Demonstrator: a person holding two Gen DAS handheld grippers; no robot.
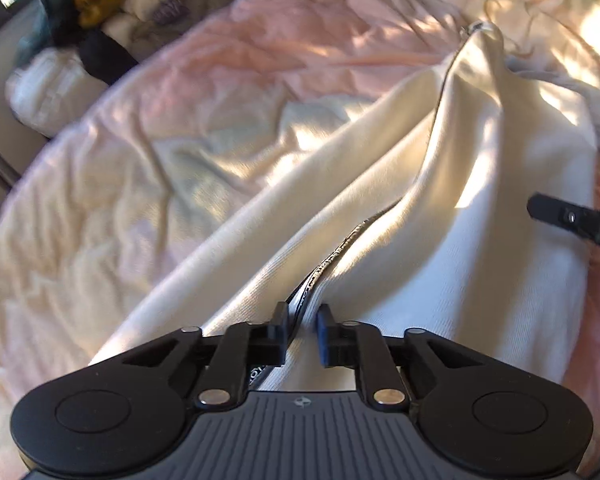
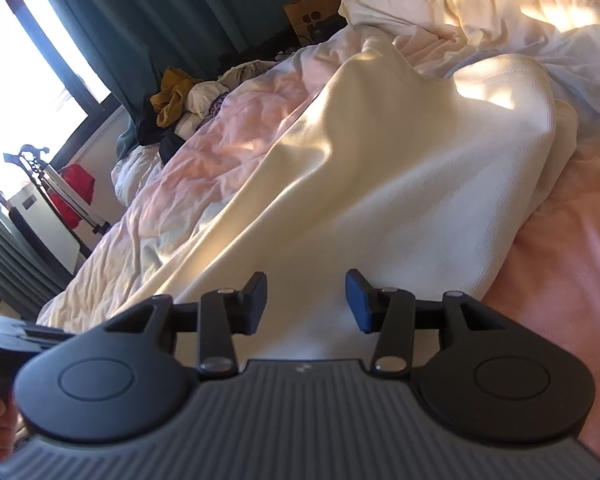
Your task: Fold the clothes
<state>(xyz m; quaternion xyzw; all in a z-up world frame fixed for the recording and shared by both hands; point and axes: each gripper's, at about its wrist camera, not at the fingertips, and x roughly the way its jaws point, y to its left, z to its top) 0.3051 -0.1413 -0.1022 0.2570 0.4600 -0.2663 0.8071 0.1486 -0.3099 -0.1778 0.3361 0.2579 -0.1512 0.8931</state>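
With the left tongs [image 1: 302, 326] pinched tight on the zipper edge of the cream garment [image 1: 440, 220] lying across the pink duvet [image 1: 240, 52], and the right tongs [image 2: 306, 300] half open over cloth, unclamped, the person should lift evenly, keeping the fabric taut.

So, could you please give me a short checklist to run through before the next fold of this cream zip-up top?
1. Left gripper shut on the cream top at its zipper edge: ok.
2. Right gripper has a grip: not ok; its jaws stand apart over the cloth, nothing pinched.
3. Top lies flat: not ok; it is ridged and creased along the zipper.
4. Zipper closed along its whole length: cannot tell.
5. Room on the pink duvet beside the top: ok.
6. Pile of other clothes apart from the top: ok; it sits at the far edge of the bed.
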